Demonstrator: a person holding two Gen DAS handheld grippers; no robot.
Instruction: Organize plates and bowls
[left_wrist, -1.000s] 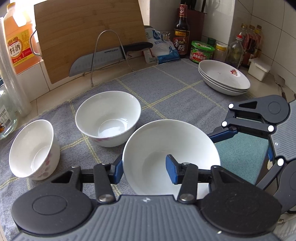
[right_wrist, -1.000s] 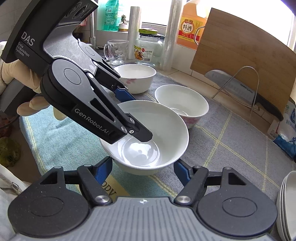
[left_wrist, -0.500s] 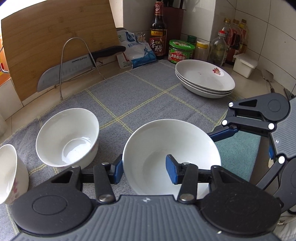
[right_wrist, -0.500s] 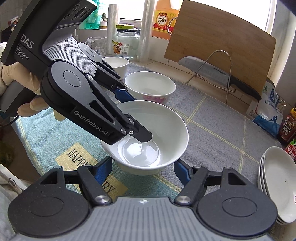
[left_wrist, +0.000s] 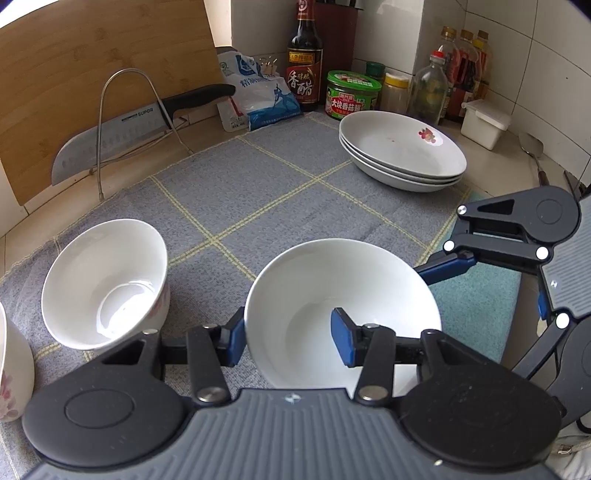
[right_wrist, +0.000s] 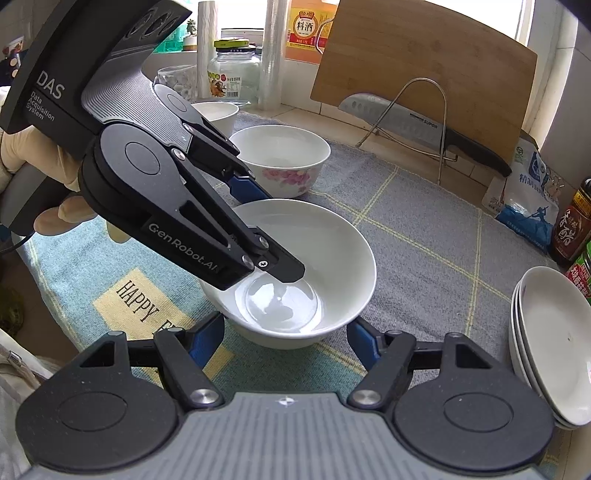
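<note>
My left gripper (left_wrist: 288, 338) is shut on the rim of a large white bowl (left_wrist: 343, 291), one finger outside and one inside, and holds it over the grey mat. My right gripper (right_wrist: 286, 339) is open, its fingers on either side of the same bowl (right_wrist: 317, 251) at its near base; whether they touch it I cannot tell. A flower-patterned bowl (left_wrist: 105, 282) stands to the left, also in the right wrist view (right_wrist: 284, 157). Another bowl (left_wrist: 13, 369) shows at the left edge. A stack of three white plates (left_wrist: 402, 151) sits at the far right of the mat (right_wrist: 550, 343).
A grey checked mat (left_wrist: 258, 184) and a teal towel (right_wrist: 92, 280) cover the counter. A knife (left_wrist: 125, 125) rests on a wire rack against a wooden cutting board (left_wrist: 92, 62). Bottles, jars and a salt bag (left_wrist: 255, 96) line the back wall.
The held bowl has moved right with both grippers, away from the other two bowls and closer to the plate stack. The grips look unchanged.
</note>
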